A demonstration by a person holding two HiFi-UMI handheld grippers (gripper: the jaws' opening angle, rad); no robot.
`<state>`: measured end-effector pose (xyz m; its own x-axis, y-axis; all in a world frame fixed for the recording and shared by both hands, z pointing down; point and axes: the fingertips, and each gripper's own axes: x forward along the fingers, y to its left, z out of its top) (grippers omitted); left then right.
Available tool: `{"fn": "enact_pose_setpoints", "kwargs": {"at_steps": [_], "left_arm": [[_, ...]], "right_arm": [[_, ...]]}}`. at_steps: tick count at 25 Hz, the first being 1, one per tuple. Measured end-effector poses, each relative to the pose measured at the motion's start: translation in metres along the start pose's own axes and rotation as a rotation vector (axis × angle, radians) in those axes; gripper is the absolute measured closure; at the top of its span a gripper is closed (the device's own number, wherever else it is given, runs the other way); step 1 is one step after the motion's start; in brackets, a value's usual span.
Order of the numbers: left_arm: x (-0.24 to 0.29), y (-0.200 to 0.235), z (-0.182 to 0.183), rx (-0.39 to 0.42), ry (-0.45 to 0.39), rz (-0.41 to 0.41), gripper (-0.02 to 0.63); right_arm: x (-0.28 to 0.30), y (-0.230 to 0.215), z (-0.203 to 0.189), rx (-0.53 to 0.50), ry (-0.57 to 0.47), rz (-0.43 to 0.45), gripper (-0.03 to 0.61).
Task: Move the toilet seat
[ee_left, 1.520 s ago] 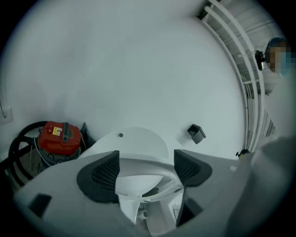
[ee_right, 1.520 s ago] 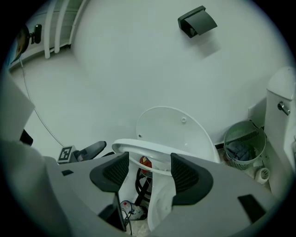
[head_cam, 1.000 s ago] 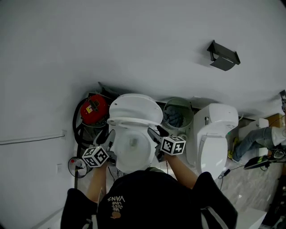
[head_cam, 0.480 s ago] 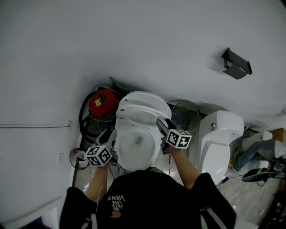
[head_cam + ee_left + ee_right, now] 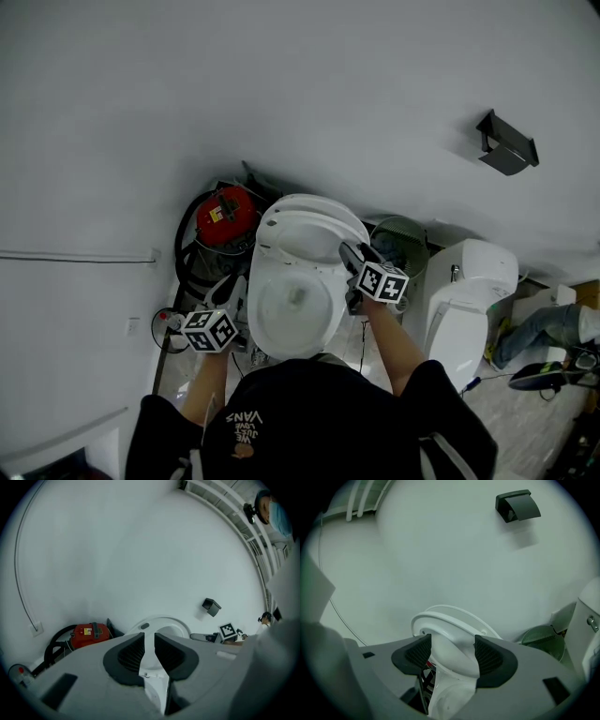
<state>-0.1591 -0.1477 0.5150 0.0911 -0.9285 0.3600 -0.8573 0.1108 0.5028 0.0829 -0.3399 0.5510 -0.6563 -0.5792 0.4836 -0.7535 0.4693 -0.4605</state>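
R tongs (image 5: 452, 645) grip tilted white toilet seat (image 5: 445, 619); L tongs (image 5: 149, 641) just closing, near-shut, empty.

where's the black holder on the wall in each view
Head view: black wall holder at the upper right.
Left gripper view: black wall holder right of centre.
Right gripper view: black wall holder at the top, right of centre.
Shared landmark: the raised toilet seat, below and left of it in every view.
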Motion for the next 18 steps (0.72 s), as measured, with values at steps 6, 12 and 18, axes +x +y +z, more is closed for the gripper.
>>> {"fn": "enact_pose_setpoints", "kwargs": {"at_steps": [6,12,18], "left_arm": [[-0.007,0.007,0.005,0.013,0.006,0.008,0.555],[-0.007,0.002,0.017,0.05,0.014,-0.032,0.564],[-0.002,-0.004,0.026,0.096,0.029,-0.069,0.575]], "right_arm": [[0.011,-0.006,0.006,-0.006,0.006,-0.03,0.304],[0.009,-0.009,0.013,0.023,-0.02,-0.091,0.296],[-0.016,-0.009,0.02,0.049,-0.092,-0.117,0.299]]}}
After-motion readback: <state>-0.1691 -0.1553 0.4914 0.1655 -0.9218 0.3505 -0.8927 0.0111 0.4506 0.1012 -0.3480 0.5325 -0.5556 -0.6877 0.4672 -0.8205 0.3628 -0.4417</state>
